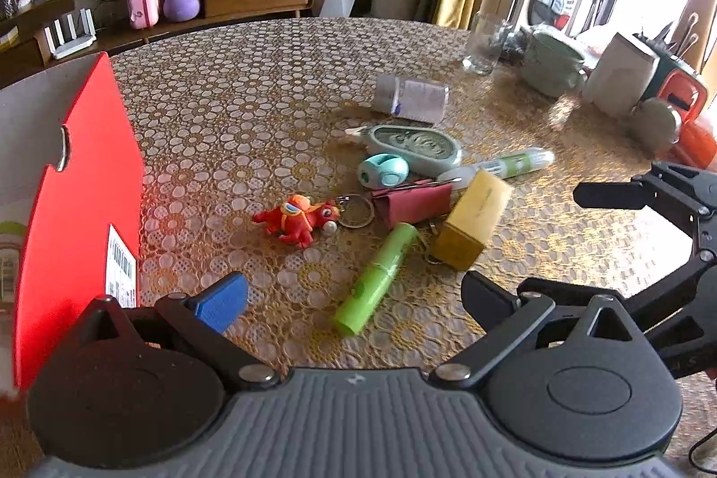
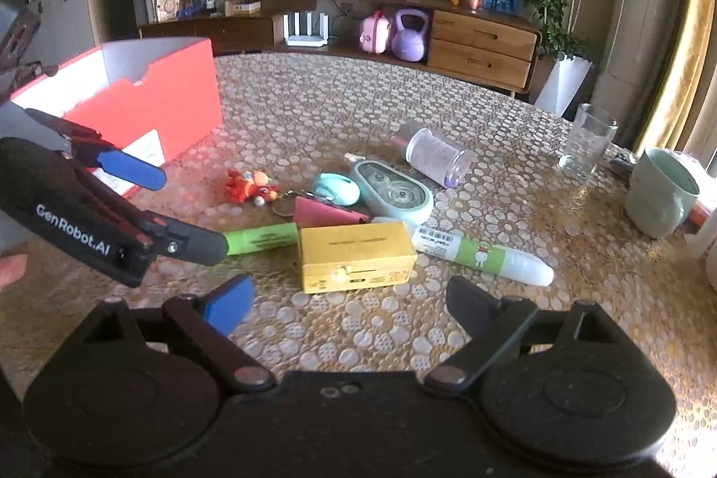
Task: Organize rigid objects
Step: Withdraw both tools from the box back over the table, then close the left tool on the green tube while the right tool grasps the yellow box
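Yellow box (image 2: 356, 256) ahead of right gripper (image 2: 349, 305), jaws apart

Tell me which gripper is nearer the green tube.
Left. The left gripper has one finger tip right at the end of the green tube; the right gripper hangs open nearer the camera, facing the yellow box.

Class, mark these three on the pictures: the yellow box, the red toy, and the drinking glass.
yellow box (image 2: 354, 254), right wrist view, front face.
red toy (image 1: 298, 220), left wrist view, body.
drinking glass (image 2: 587, 142), right wrist view, side wall.
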{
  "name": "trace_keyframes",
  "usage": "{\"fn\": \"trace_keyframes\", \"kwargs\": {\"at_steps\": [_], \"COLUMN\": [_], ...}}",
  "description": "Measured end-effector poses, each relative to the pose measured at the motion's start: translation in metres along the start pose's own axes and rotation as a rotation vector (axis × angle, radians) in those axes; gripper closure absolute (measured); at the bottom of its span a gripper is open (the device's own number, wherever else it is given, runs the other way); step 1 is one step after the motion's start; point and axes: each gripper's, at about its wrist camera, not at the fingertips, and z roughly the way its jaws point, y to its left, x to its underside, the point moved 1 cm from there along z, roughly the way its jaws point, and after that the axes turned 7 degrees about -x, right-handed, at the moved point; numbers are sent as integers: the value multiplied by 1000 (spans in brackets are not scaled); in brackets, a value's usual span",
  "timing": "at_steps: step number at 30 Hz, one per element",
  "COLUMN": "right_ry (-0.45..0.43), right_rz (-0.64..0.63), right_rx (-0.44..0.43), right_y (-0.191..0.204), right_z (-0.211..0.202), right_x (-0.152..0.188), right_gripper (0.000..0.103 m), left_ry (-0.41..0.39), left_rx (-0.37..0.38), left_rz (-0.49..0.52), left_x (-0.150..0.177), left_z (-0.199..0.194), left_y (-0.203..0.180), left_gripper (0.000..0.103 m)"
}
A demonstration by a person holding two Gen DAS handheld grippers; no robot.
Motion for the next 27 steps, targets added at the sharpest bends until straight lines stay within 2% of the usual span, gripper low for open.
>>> {"fn": "trace_keyframes", "kwargs": {"at_steps": [9, 15, 21, 23, 27], "right_ry": [18, 26, 38, 42, 31], "right_rz": [-14, -38, -28, -24, -24], "right_rx": [-34, -16, -5, -5, -12], "right_y": [-7, -6, -13, -14, -15], "right_z": [25, 38, 48, 51, 53], "right_x": [1, 1, 0, 1, 1], "right_gripper": [10, 10, 12, 13, 15], "left_ry": [7, 5, 7, 9, 11], "left_rx": [-7, 4, 32, 40, 53], "left_rz": [35, 36, 52, 59, 64], "left_x": [-2, -4, -4, -4, -4], "left_z": [20, 27, 30, 31, 32], "left_y": [-2, 0, -2, -4, -5], "left_gripper": [2, 4, 28, 40, 52]}}
